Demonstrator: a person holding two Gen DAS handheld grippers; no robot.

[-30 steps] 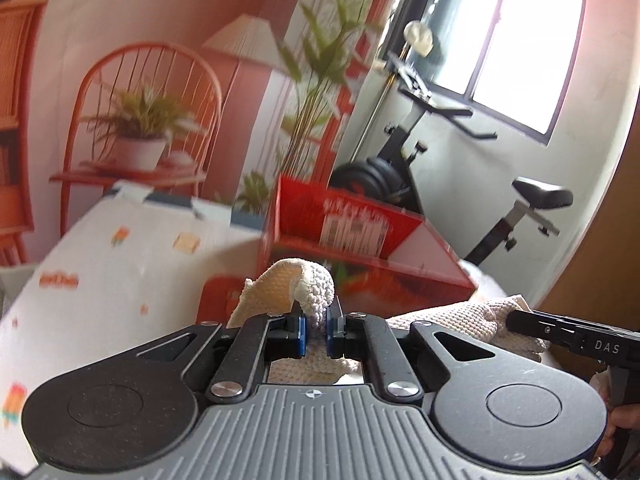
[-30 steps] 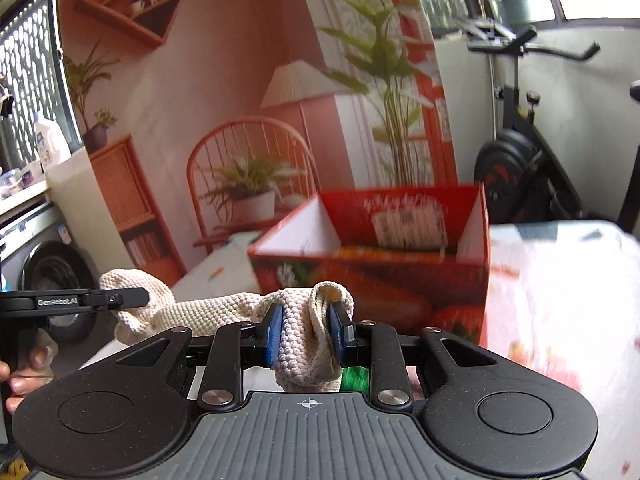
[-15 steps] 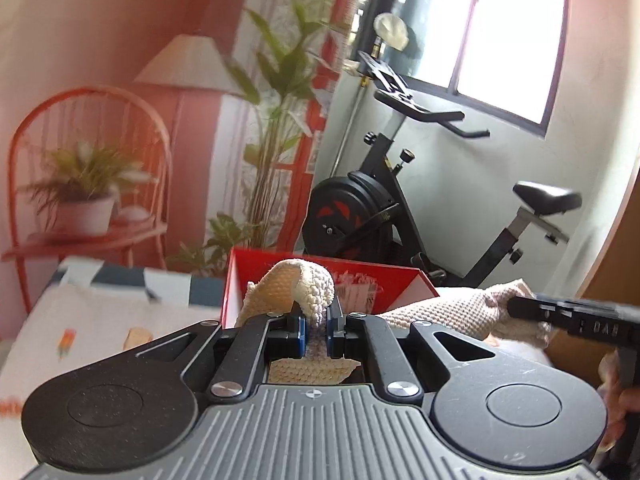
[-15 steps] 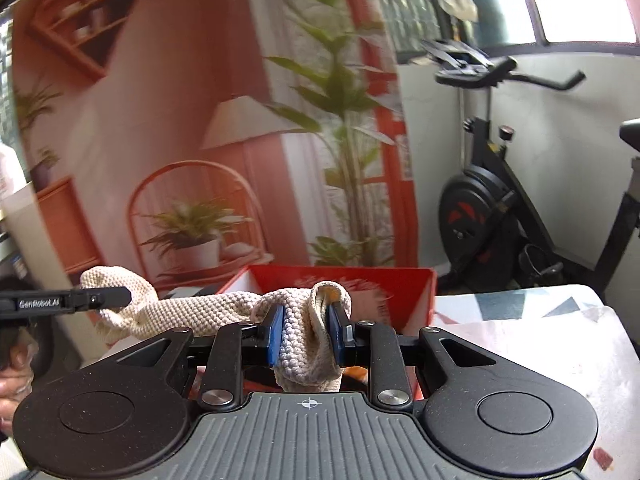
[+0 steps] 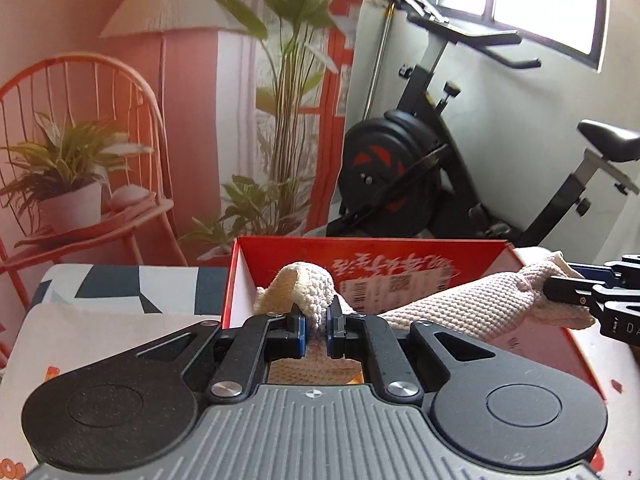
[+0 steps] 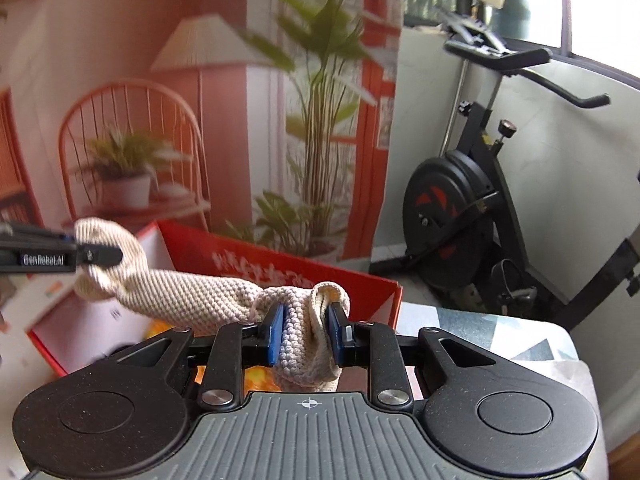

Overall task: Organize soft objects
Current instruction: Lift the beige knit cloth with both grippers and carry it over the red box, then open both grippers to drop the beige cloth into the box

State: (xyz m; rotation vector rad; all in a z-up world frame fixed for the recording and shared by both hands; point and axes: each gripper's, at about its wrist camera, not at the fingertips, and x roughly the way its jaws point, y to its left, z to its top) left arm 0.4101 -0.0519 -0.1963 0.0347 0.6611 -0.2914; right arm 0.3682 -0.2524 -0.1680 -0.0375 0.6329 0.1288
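**Cloth strung over the red box**

Behind everything, an exercise bike point(image 5: 404, 168) fills the right of the frame, with a leafy backdrop point(image 5: 168, 92) on the left. My left gripper point(image 5: 313, 322) pinches one end of the knitted cloth point(image 5: 460, 304); my right gripper point(image 6: 306, 330) is clamped on the other end. The cloth runs crosswise, left to right, hanging above the open red box point(image 5: 400, 252) on the patterned table point(image 5: 100, 312).

The knitted cloth point(image 5: 460, 308) stretches from the left gripper point(image 5: 316, 330) toward three o'clock, to the right gripper point(image 5: 592, 296), over the open box point(image 5: 400, 248). Behind the box at one o'clock stands an exercise bike point(image 5: 400, 168).
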